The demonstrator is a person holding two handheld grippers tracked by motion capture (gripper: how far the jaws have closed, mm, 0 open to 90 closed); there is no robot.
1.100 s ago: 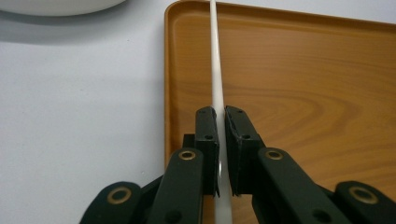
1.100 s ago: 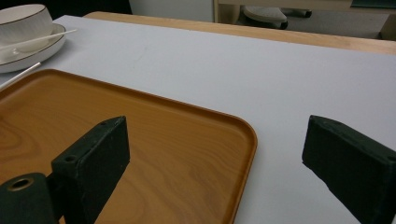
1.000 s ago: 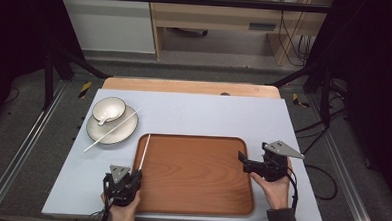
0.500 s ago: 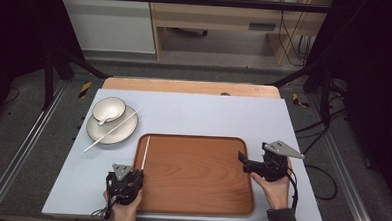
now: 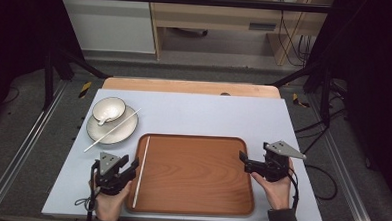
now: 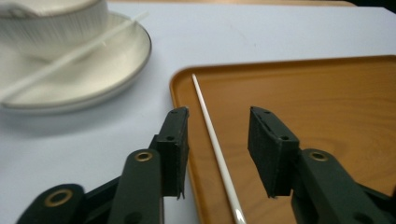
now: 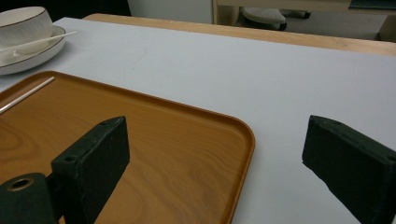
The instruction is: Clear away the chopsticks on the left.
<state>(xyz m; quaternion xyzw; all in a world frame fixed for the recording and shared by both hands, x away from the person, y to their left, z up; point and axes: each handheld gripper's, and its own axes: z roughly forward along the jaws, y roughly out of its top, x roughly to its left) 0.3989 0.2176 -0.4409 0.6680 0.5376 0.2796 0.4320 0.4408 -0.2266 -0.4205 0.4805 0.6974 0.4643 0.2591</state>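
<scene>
risk: the white chopstick (image 6: 215, 140) lies loose along the left edge inside the wooden tray (image 5: 196, 175); I think a bump from the left claw (image 6: 218, 140) could roll it away.
left claw: half spread, has just been opening, above the chopstick, not pinching it.
right claw (image 7: 215, 154): spread wide over the tray's right rim, holding nothing.
second chopstick (image 5: 112, 130): across the saucer (image 5: 114, 132) beyond the tray's far left corner, on the tabletop (image 5: 209, 116).

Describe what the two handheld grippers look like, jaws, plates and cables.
Both the left gripper and right gripper are matte black with two blocky, flat-faced jaws, brass-coloured pivot bushings and a grey three-cornered plate on top. A thin black cable trails from each. Dark sleeve cuffs show at the wrists.
</scene>
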